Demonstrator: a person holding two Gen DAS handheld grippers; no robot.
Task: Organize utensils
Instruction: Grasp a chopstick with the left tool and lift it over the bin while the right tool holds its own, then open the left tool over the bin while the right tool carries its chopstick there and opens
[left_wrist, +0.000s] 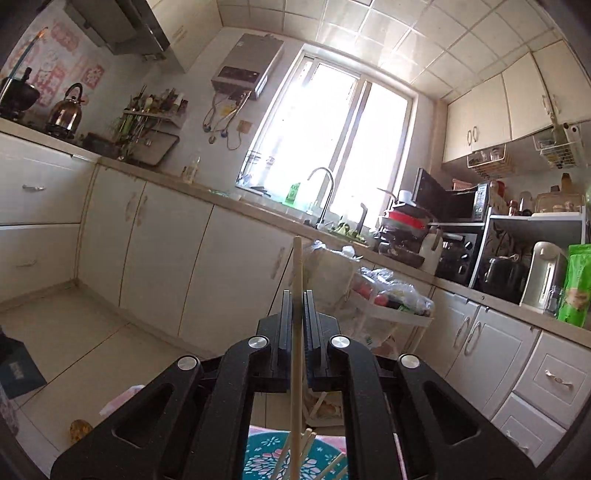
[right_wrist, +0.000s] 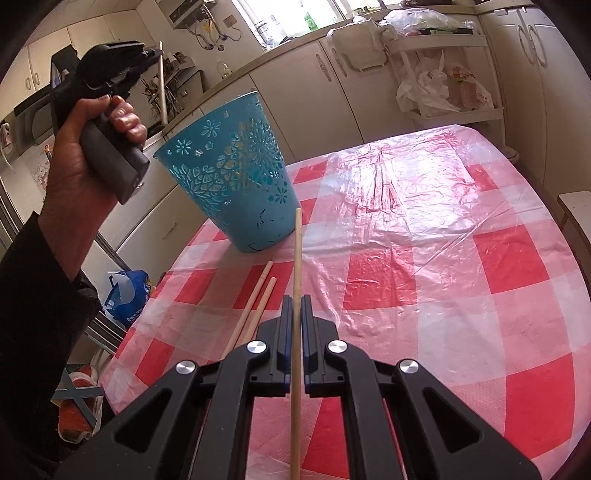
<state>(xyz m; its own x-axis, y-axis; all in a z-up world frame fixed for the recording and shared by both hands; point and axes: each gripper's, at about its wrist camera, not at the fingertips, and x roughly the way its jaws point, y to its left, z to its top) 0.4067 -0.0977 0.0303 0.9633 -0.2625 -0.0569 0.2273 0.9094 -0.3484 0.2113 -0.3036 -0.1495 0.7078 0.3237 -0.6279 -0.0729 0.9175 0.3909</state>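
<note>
Both tools clamp a chopstick (right_wrist: 296, 258); only the right view shows two loose chopsticks (right_wrist: 255, 306).

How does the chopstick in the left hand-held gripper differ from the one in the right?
The left hand-held gripper holds its chopstick raised, beside the blue basket's rim; the right hand-held gripper holds its chopstick low over the checked tablecloth, near two loose chopsticks. Both are pale wood, each clamped between shut jaws.

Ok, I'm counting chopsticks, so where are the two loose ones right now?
In the right wrist view, the two loose chopsticks lie side by side on the checked tablecloth, just left of the right gripper and in front of the blue basket.
</note>
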